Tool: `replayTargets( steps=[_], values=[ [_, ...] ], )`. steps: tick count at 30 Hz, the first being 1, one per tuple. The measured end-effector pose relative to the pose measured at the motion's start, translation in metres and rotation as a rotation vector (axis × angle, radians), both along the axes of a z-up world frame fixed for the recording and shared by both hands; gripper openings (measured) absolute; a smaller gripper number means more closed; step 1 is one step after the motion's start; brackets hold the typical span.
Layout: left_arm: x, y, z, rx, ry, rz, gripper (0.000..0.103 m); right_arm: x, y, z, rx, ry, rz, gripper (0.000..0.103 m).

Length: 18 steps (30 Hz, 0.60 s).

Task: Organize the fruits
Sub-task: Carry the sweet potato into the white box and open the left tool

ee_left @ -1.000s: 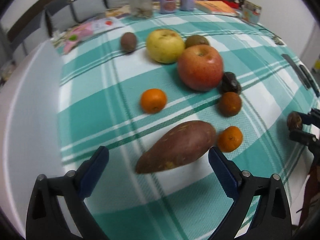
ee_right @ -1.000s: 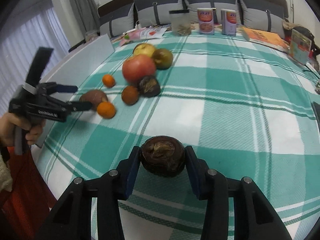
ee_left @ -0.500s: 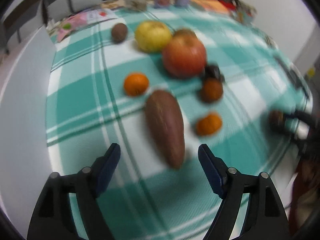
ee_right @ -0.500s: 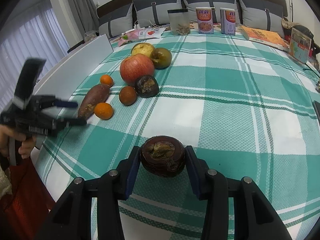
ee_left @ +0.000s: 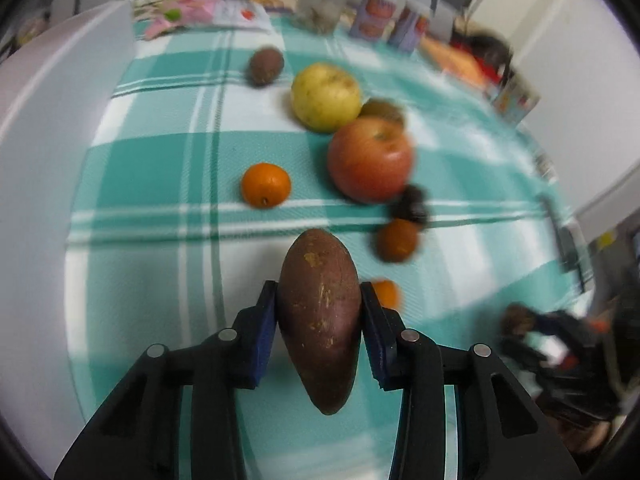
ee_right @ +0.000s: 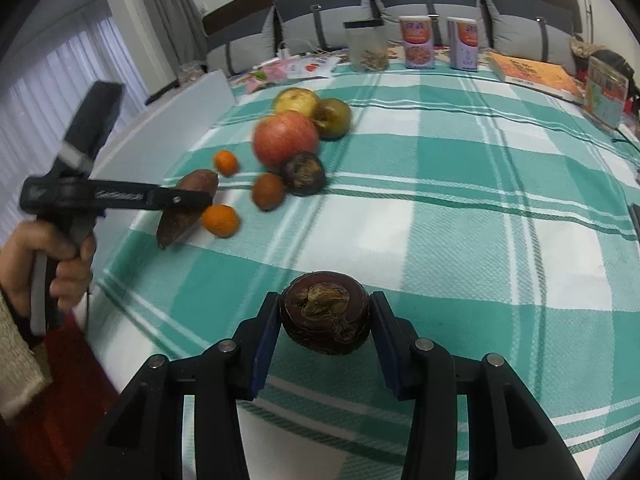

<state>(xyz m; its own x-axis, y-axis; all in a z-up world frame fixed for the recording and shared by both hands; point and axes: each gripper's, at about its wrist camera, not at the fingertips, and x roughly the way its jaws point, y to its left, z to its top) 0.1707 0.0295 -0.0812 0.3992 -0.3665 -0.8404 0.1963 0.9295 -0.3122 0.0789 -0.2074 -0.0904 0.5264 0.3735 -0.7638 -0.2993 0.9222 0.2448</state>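
My left gripper (ee_left: pixel 319 322) is shut on a long reddish-brown sweet potato (ee_left: pixel 320 316); it also shows in the right wrist view (ee_right: pixel 188 210), tilted with its near end low over the cloth. My right gripper (ee_right: pixel 325 322) is shut on a dark brown round mangosteen (ee_right: pixel 325 312) near the table's front edge. Ahead lie a red apple (ee_left: pixel 370 159), a yellow apple (ee_left: pixel 325 96), two small oranges (ee_left: pixel 265 185) (ee_left: pixel 385 293), a brown round fruit (ee_left: pixel 397 239), a dark mangosteen (ee_left: pixel 412 208), a kiwi (ee_left: pixel 266 65) and a green-brown apple (ee_right: pixel 333 117).
The table has a teal and white checked cloth (ee_right: pixel 460 208). At its far edge stand a clear jar (ee_right: pixel 367 48), two cans (ee_right: pixel 418 42), a book (ee_right: pixel 534 74) and leaflets (ee_right: pixel 296 68). A grey board (ee_left: pixel 40 128) borders the left side. Sofa cushions lie behind.
My left gripper moved forward over the sweet potato and closed on it. The right gripper kept its hold on the mangosteen and barely moved.
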Motion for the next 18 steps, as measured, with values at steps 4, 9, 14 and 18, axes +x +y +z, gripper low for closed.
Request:
replayTargets(
  steps=[4, 9, 14, 18],
  values=[
    [-0.051, 0.046, 0.059, -0.156, -0.033, 0.094, 0.040, 0.003, 0.049, 0.021, 0.044, 0.045, 0.128, 0.045],
    [-0.083, 0.127, 0.132, -0.102, -0.143, 0.237, 0.040, 0.014, 0.154, 0.080, 0.096, 0.000, 0.353, 0.045],
    [-0.077, 0.211, 0.122, 0.096, -0.132, 0.405, 0.041, 0.030, 0.271, 0.115, 0.122, 0.013, 0.534, 0.045],
    [-0.072, 0.247, 0.087, 0.161, -0.061, 0.480, 0.041, 0.042, 0.339, 0.097, 0.039, 0.065, 0.582, 0.045]
  ],
)
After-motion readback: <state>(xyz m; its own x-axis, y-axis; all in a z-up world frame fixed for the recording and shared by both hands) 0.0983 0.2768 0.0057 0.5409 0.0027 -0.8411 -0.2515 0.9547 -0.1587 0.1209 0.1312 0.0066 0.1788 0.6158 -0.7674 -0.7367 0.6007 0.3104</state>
